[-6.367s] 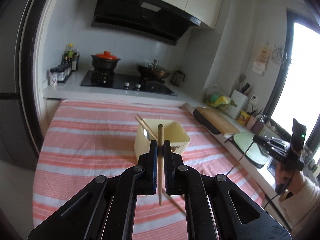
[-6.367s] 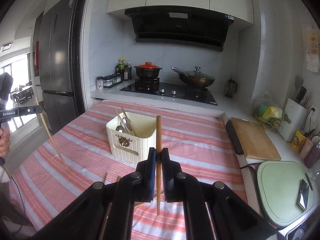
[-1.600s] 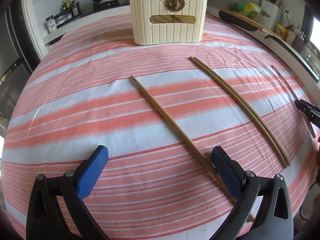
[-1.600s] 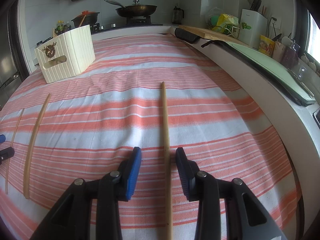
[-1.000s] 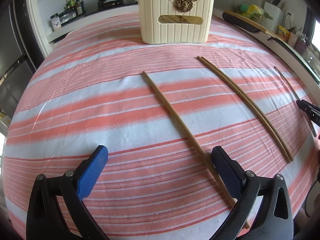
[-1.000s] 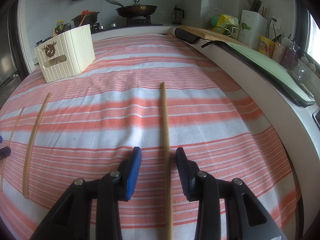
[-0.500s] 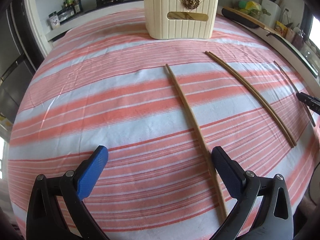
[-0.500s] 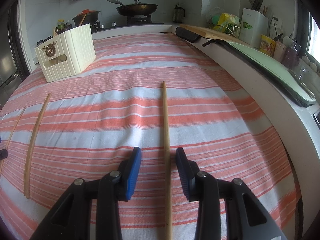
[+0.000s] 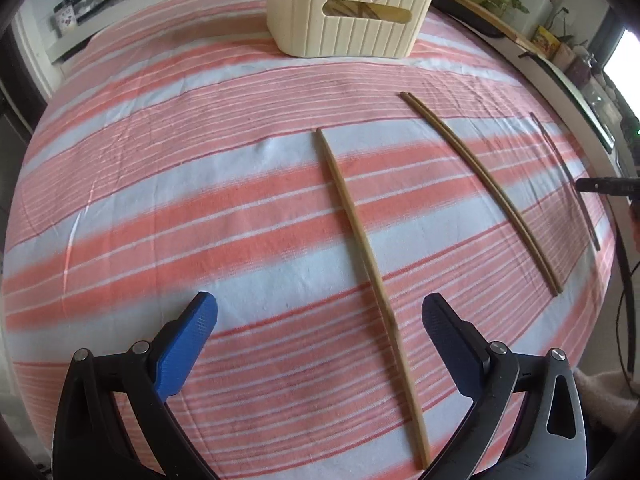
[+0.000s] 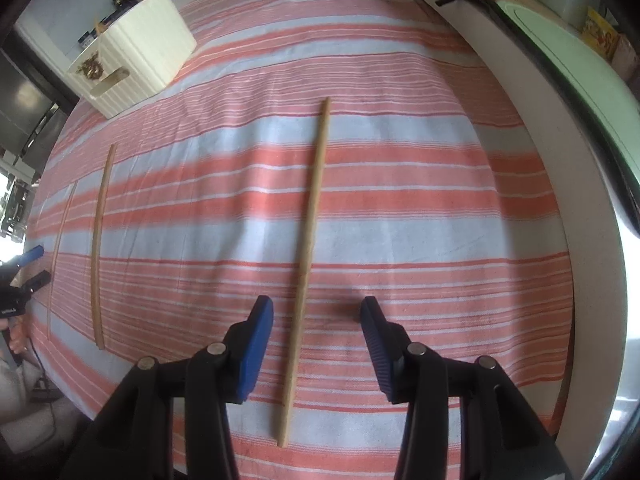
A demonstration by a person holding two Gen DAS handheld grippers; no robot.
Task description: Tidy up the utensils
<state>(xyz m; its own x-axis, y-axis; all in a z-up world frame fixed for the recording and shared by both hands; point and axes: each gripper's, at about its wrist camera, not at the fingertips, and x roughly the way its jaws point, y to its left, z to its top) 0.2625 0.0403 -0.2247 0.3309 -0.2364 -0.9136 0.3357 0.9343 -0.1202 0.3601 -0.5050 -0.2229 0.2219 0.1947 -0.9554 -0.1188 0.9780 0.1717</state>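
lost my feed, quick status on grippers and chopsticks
Left gripper open, one chopstick between its pads. Right gripper just opened wider, its chopstick released flat on the cloth. Nothing blocking the cream holder.

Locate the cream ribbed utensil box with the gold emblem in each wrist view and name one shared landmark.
Left wrist: cream ribbed utensil box stands at top centre, emblem side facing the camera.
Right wrist: the same box sits at upper left, seen from a corner.
Shared landmark: the pink-and-white striped tablecloth under it.
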